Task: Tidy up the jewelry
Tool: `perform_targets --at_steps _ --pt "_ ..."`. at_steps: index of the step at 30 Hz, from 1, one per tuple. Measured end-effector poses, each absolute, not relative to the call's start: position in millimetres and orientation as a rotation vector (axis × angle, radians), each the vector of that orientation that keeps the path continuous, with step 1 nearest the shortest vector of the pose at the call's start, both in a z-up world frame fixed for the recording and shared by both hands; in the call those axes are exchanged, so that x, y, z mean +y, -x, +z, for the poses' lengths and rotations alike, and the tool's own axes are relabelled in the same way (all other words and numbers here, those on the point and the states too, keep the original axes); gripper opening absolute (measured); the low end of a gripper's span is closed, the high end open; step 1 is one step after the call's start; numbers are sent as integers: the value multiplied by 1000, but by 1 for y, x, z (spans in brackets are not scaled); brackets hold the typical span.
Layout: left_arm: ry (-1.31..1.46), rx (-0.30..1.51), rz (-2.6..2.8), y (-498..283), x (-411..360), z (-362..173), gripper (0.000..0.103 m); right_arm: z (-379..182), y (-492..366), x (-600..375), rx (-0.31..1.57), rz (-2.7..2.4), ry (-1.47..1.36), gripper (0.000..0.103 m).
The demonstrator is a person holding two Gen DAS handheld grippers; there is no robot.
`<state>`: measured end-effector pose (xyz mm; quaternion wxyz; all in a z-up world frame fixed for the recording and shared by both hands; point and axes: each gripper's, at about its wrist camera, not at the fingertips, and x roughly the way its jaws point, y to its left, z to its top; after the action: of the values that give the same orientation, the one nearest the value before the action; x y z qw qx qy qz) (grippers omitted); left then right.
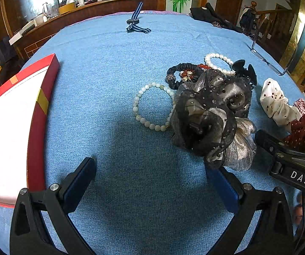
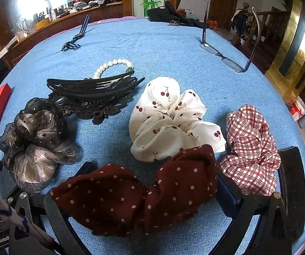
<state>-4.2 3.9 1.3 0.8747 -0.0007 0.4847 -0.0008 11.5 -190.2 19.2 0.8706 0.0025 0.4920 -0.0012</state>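
Observation:
On a blue cloth lie a pale green bead bracelet [image 1: 150,106], a white pearl bracelet [image 1: 218,63], a black-and-grey mesh hair flower [image 1: 212,114] and a black scrunchie [image 1: 180,74]. My left gripper [image 1: 152,174] is open and empty just short of the flower, its right finger touching the flower's edge. A red box [image 1: 35,106] with a white inside lies at the left. In the right wrist view my right gripper [image 2: 152,182] is open, its fingers either side of a dark red polka-dot scrunchie [image 2: 135,197]. A white cherry scrunchie [image 2: 173,123], a red plaid scrunchie [image 2: 252,148] and a black hair claw [image 2: 93,91] lie beyond.
A striped watch [image 1: 136,22] lies at the far middle, glasses [image 2: 227,57] at the far right, and a black garment [image 1: 212,17] at the far edge. A wooden counter with clutter runs behind the table. The cloth's edge drops off on the right.

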Motion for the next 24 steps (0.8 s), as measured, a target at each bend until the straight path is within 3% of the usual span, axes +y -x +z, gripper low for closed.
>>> perform_targets --at_steps 11,15,19,24 --pt "6 997 -18 9 0 2 103 19 -11 -190 1026 -19 -19 103" --pt "10 863 -2 37 10 29 103 30 7 -188 997 -7 -57 102" --pt "16 672 17 79 24 68 103 76 52 -182 813 -5 -19 103" --pt "11 557 40 104 33 90 103 118 96 -187 647 12 -61 103"
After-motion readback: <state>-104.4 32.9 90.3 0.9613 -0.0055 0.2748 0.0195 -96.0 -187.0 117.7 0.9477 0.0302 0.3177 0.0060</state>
